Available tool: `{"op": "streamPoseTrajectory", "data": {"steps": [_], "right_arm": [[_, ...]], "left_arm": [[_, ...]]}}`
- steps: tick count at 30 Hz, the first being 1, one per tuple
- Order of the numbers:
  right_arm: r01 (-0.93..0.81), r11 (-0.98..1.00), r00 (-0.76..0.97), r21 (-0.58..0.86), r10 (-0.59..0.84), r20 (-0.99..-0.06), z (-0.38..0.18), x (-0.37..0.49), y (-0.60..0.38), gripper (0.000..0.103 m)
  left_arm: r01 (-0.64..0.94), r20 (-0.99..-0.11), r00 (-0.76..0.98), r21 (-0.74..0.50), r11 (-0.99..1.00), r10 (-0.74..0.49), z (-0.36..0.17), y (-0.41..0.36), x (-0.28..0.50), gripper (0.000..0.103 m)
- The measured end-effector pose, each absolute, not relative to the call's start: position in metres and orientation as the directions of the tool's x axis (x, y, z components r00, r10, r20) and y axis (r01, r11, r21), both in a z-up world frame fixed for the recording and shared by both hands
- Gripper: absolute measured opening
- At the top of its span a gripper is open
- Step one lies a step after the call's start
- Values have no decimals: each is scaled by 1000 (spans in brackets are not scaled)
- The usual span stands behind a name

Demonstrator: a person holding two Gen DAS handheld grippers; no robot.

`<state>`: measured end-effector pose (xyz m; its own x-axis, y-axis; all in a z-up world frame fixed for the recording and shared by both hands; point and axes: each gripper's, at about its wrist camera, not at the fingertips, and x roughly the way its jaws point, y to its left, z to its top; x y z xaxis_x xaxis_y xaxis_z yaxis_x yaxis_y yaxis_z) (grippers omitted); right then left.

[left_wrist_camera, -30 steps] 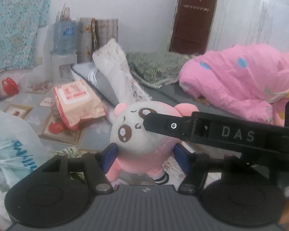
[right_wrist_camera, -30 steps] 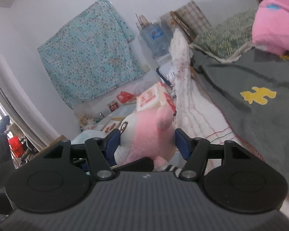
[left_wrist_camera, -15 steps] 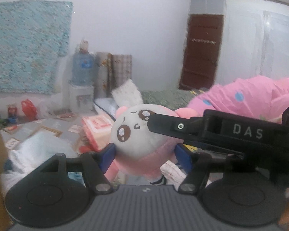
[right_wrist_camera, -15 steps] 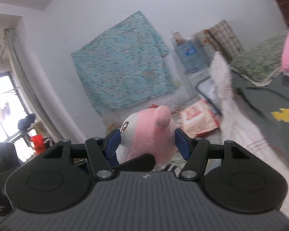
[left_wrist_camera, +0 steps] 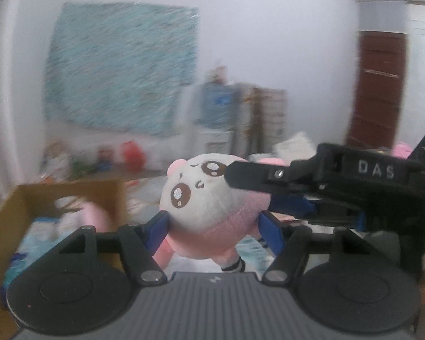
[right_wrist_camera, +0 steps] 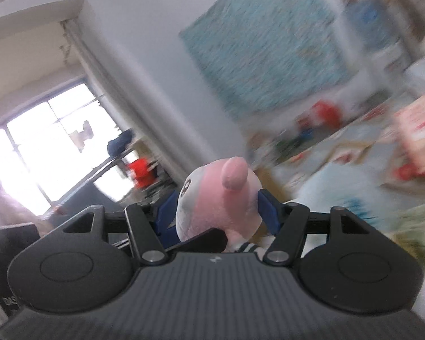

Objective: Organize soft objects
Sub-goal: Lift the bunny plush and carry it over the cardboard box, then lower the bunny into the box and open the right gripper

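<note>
One plush panda (left_wrist_camera: 209,201) between two claws

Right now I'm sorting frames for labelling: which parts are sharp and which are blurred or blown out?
Left wrist view: the plush toy and left tongs are sharp; the wall cloth and cardboard box are motion-smeared. Right wrist view: the plush toy and right tongs are crisp, the background streaks, and the window is blown out.

Plush toy (left_wrist_camera: 209,206) — white face, brown eye patches, pink body; tan cardboard box (left_wrist_camera: 11,215); speckled teal wall cloth (left_wrist_camera: 121,73).
</note>
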<state>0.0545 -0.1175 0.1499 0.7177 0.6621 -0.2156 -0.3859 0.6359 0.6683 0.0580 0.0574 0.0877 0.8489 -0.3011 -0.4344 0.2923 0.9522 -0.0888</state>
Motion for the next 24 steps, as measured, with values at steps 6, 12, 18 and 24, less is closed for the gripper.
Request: {"op": "streamPoseTrajectory", "data": {"steps": [6,12,18,24], "right_arm": [[-393,489,540,779,808,-234,133,128,-43,63],[-353,508,463,786,825,-325,109,173,27,63],[-332,569,450,752,796,-404,92,205,52,65],[-320,601,499,732,764,-409,86,221,34,70]], "left_arm": [[138,-538,824,-118,983,-180,77,131,105,70],[48,-624,773,-126,991,-116,51,175,152,70],[23,-684,722,-125,992,-102,23,188,190,69],[14,-739,669,-91,996,-77,-3,184,199,69]]}}
